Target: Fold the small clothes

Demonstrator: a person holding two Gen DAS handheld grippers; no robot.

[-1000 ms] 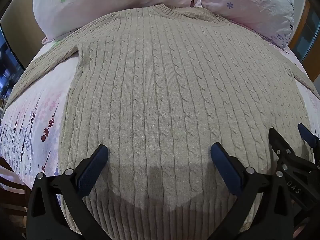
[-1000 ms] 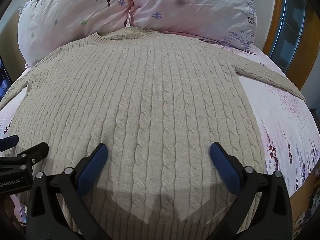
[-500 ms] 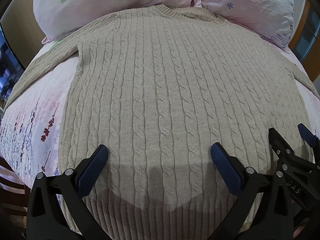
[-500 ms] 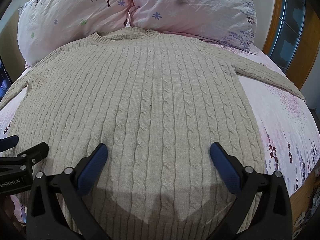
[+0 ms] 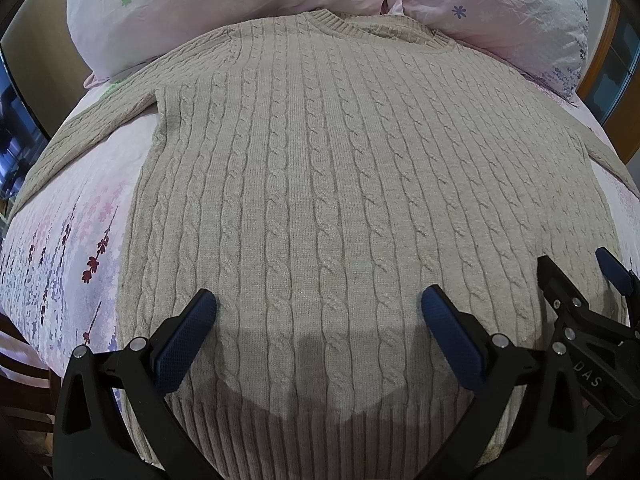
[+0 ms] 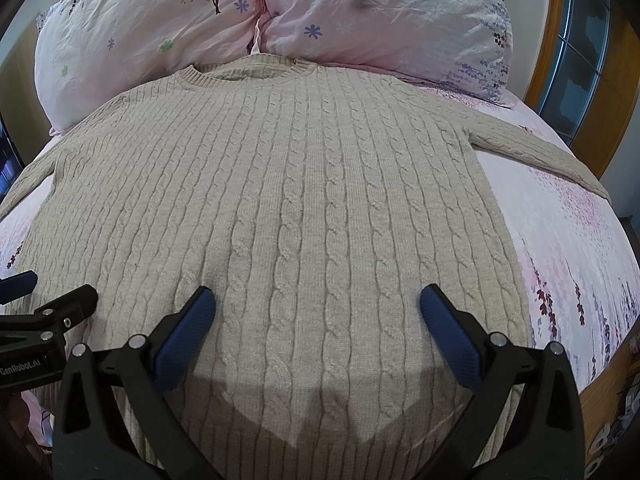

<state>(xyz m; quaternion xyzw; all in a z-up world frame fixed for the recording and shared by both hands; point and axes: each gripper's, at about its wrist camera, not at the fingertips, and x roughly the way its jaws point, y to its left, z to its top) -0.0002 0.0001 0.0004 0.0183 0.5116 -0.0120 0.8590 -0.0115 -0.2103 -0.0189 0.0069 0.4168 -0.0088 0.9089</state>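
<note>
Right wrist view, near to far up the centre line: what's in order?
right gripper → sweater hem ribbing → cable-knit sweater body → sweater collar → pink floral pillows.

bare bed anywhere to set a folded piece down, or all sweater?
Two bare strips of sheet: left of the sweater body, under its left sleeve, and right of the body, below the right sleeve. The middle is all knit; pillows crowd the collar end.
</note>
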